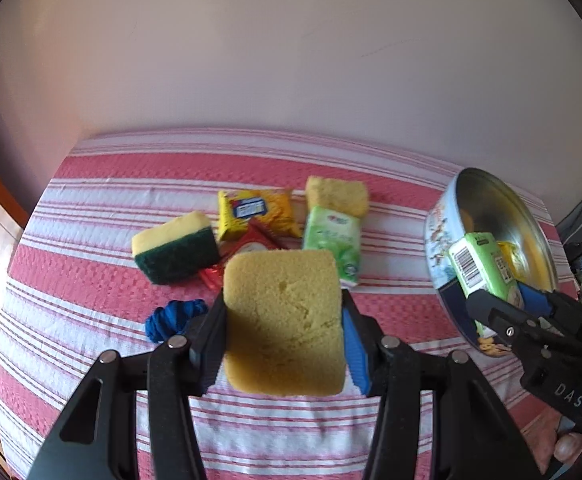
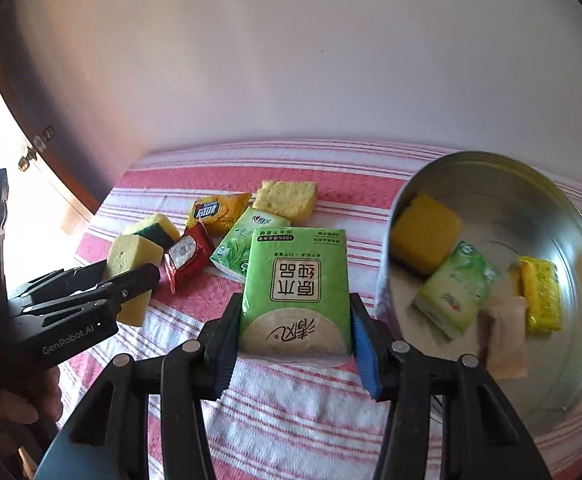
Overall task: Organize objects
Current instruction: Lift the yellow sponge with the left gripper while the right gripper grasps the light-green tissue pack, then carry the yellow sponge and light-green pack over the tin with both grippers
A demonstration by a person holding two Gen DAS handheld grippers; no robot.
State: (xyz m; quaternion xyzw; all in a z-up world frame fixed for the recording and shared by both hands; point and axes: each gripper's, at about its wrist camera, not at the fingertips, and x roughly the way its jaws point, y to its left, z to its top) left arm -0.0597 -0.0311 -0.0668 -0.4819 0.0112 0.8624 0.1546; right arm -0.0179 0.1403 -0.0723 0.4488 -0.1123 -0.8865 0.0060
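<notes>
The left gripper [image 1: 283,320] has its fingers clenched on a plain yellow sponge [image 1: 285,320], held clear above the striped cloth [image 1: 91,208] that covers the surface; whether a bed or a worktop lies under it cannot be told. The sponge hides the middle of the pile behind it. There a red sachet [image 1: 253,246] peeks out only in part, between a green-backed sponge [image 1: 175,246] and a yellow snack packet [image 1: 255,212]. A blue tangle [image 1: 175,316] beside the left finger is too small to identify.

The right gripper [image 2: 295,300] grips a green tissue pack [image 2: 295,292] by its sides, lifted just beside the round metal tin [image 2: 551,216]. In the tin lie a darker yellow sponge [image 2: 425,236], another green pack [image 2: 457,288], a pale sachet [image 2: 505,336] blurred beyond reading, and a yellow packet [image 2: 541,296]. The tin's near rim is cut off by the gripper's arm.

On the cloth a second green pack [image 2: 239,252] and a further sponge [image 2: 285,198] remain. A person's hand [image 2: 7,412] shows only at the frame's edge.
</notes>
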